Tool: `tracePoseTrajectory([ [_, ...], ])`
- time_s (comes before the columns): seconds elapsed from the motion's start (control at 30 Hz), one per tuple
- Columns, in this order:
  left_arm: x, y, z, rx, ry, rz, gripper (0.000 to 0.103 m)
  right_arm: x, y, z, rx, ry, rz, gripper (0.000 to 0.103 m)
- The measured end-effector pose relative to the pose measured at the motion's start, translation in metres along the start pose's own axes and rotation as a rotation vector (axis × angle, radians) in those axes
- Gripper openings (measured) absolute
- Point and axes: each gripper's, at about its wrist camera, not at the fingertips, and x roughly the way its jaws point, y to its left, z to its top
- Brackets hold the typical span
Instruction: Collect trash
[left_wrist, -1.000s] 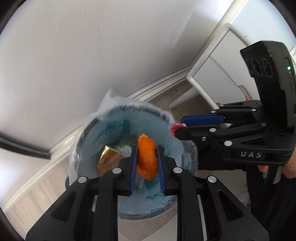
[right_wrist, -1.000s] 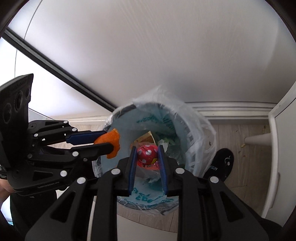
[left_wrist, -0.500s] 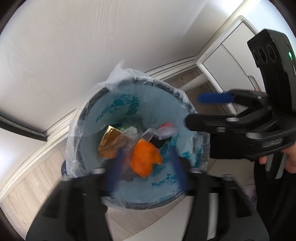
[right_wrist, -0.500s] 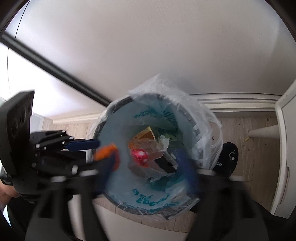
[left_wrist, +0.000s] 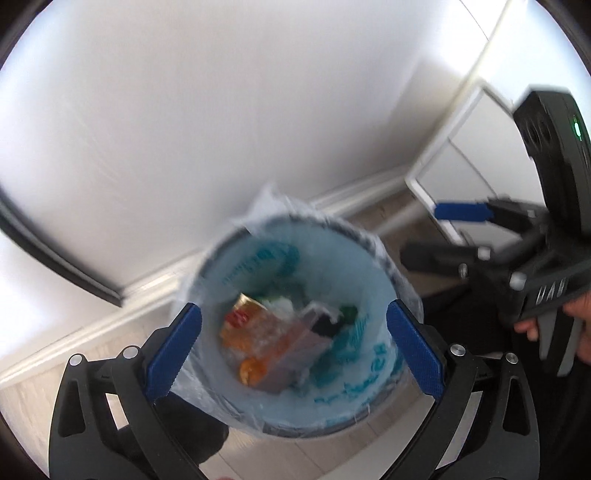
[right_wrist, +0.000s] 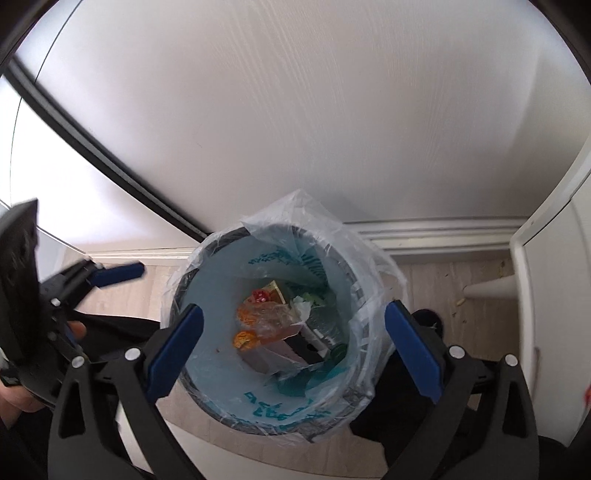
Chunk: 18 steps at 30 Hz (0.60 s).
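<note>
A round bin (right_wrist: 221, 280) lined with a pale blue plastic bag (left_wrist: 258, 266) stands on the floor against the wall. My left gripper (left_wrist: 292, 308) hangs over it, jaws opening, nothing between them. My right gripper (right_wrist: 293, 308) is likewise above the bin, jaws opening and empty. An orange peel (right_wrist: 243, 339) (left_wrist: 253, 369) lies inside among wrappers and clear film. A red piece with white dots (right_wrist: 260, 295) sits beside it on a yellow packet. The right gripper's blue pad (left_wrist: 461, 212) shows at the right, the left one's pad (right_wrist: 118, 275) at the left.
A white wall and baseboard (right_wrist: 424, 236) run behind the bin. A white cabinet (right_wrist: 554, 277) with a tapered leg (right_wrist: 487, 288) stands to the right. A dark frame (right_wrist: 92, 155) slants at the left. A black shoe (right_wrist: 428, 321) rests by the bin on the wood floor.
Both grippers have opened wide. The orange peel fell from the left one and the red dotted piece from the right one into the bin. Both hands drew back a little.
</note>
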Motion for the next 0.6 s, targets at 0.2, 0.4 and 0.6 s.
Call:
tracePoseTrajectory([
  [0.2, -0.028, 0.001, 0.015, -0.092, -0.137, 0.221, 0.097, -0.021, -0.002, -0.002, 0.008, -0.067, -0.042, 0.096],
  [0.4, -0.041, 0.012, 0.016, -0.2, -0.176, 0.186, 0.097, -0.041, -0.013, -0.005, 0.067, -0.13, -0.077, 0.096],
  [0.6, -0.049, 0.009, 0.012, -0.19, -0.215, 0.125, 0.097, -0.05, -0.017, -0.016, 0.101, -0.142, -0.097, 0.096],
])
